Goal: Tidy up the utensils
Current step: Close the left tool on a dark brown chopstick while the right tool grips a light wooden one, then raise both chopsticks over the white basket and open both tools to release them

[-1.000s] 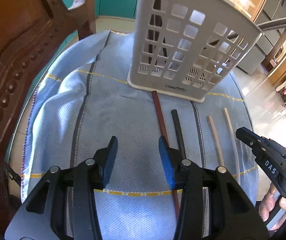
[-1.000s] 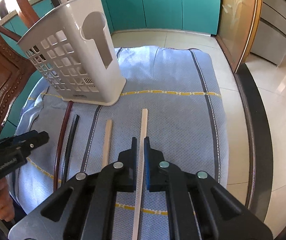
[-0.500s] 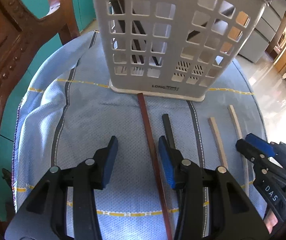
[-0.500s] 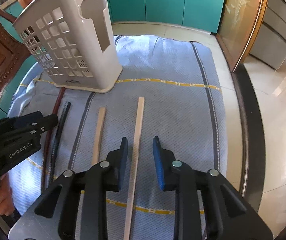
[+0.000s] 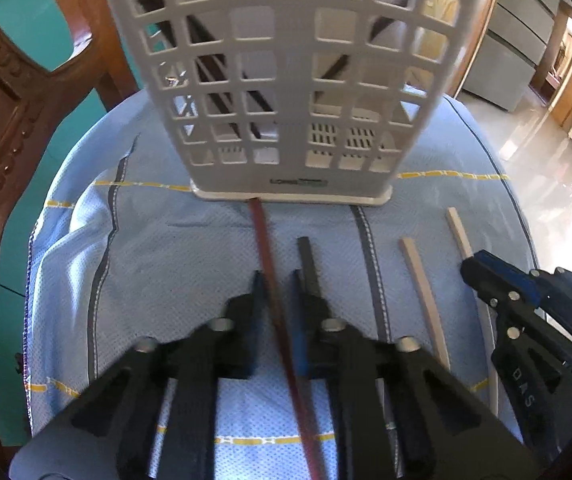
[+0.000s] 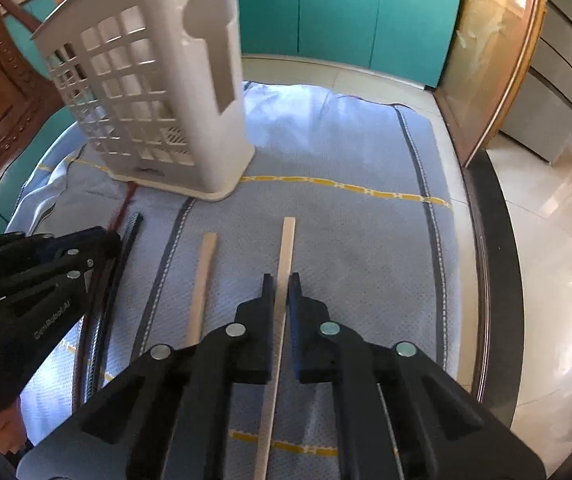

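The blue cloth (image 6: 346,152) covers the table surface and carries 1 yellow dashed line running across it. The wooden chair (image 5: 1,128) stands at 9 o'clock in the left wrist view, and teal cabinets (image 6: 326,8) fill 12 o'clock in the right wrist view.

The white utensil basket (image 5: 286,80) stands upright on the cloth at 12 o'clock in the left wrist view. Dark sticks lean inside it, visible through the grid openings.

4 chopsticks lie on the cloth near the basket, roughly parallel:
1. The reddish-brown chopstick (image 5: 263,240) has its far tip touching the basket base.
2. The black chopstick (image 5: 308,260) lies just beside it, toward 3 o'clock.
3. The short pale chopstick (image 6: 203,276) lies well apart from the black one.
4. The long pale chopstick (image 6: 286,248) lies nearest 3 o'clock.

The left gripper (image 5: 275,280) sits low over the cloth, its jaws narrowed around the reddish-brown chopstick; a thin gap shows on each side, so contact cannot be confirmed. The right gripper (image 6: 279,280) has its jaws pressed close on the long pale chopstick, which runs between the pads.
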Tool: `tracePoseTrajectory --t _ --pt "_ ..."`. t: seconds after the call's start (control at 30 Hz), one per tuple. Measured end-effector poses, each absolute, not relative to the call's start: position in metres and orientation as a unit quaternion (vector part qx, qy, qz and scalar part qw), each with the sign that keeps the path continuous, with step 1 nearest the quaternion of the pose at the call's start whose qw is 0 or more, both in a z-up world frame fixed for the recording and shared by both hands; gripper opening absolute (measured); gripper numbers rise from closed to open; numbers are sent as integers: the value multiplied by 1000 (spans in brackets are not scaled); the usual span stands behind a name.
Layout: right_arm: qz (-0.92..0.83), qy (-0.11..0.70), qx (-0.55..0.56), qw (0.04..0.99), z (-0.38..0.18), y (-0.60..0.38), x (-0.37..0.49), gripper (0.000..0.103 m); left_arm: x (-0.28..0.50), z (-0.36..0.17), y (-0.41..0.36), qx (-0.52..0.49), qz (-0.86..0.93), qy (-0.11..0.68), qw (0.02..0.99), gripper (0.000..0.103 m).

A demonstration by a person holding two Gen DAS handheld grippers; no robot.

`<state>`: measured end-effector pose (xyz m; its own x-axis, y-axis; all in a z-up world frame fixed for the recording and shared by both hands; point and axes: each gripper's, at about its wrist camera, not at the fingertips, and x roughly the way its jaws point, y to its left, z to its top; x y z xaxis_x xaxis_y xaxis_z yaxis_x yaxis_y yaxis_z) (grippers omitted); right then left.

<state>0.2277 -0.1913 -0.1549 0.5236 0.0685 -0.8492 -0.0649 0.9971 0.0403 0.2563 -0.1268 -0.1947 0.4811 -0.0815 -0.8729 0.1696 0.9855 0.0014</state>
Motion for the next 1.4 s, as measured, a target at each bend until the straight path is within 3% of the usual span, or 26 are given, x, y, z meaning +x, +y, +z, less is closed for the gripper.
tracePoseTrajectory --t 0.17,0.57,0.97,1.23,1.4 --pt "55 472 27 879 -147 -193 223 7 246 -188 -131 24 -79 492 867 7" --pt "120 296 59 946 -68 -204 169 7 192 -123 -113 22 -95 403 910 7" --pt "161 193 116 961 54 -218 135 7 137 12 -73 13 -100 289 952 7" --pt "160 132 97 973 158 -207 183 7 183 123 -47 -20 -138 232 963 7" --pt "123 112 95 981 171 -204 217 7 220 150 -52 -13 -111 199 974 7"
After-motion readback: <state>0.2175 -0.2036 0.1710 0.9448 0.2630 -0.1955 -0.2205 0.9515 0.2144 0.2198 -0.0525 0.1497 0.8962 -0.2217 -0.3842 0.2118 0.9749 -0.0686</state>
